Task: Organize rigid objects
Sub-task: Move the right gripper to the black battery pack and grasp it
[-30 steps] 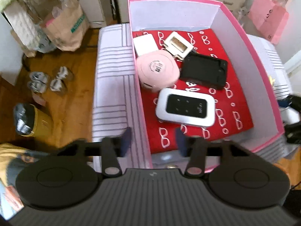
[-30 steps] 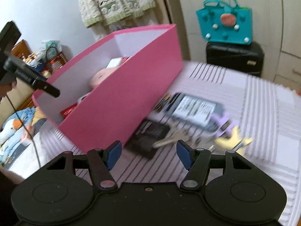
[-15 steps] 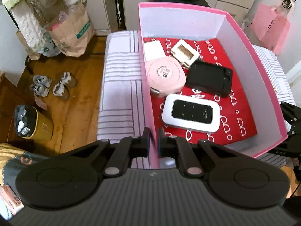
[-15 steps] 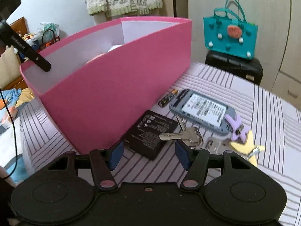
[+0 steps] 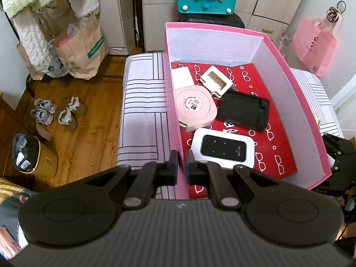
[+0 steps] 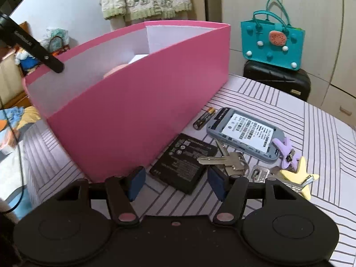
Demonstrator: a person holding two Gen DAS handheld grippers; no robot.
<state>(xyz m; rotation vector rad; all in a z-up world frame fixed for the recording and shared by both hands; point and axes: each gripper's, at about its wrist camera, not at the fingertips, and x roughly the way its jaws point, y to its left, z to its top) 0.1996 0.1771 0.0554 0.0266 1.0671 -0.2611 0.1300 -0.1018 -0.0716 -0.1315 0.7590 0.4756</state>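
Note:
My left gripper (image 5: 182, 162) is shut on the near left wall of the pink box (image 5: 287, 62). Inside on red paper lie a white WiFi router (image 5: 222, 150), a pink round case (image 5: 194, 106), a black cradle (image 5: 243, 109) and two white pieces. Beside the pink box (image 6: 138, 115), my right gripper (image 6: 176, 178) hovers with its jaws opening a little, pressing on nothing. A black battery (image 6: 184, 162) lies under the gap between its fingers. Keys (image 6: 224, 161), a grey device (image 6: 244, 131), an AA cell (image 6: 204, 118) and clips (image 6: 298, 173) lie beyond.
The striped cloth (image 5: 142, 102) covers the surface under the box; its left edge drops to a wooden floor with shoes (image 5: 55, 111) and a bin (image 5: 33, 155). A teal bag (image 6: 273, 44) on a black case stands behind. The other gripper (image 5: 338, 155) shows beyond the box's right wall.
The left jaws have closed onto the box wall. The right gripper has dropped closer to the black battery and keys, and its view has steadied.

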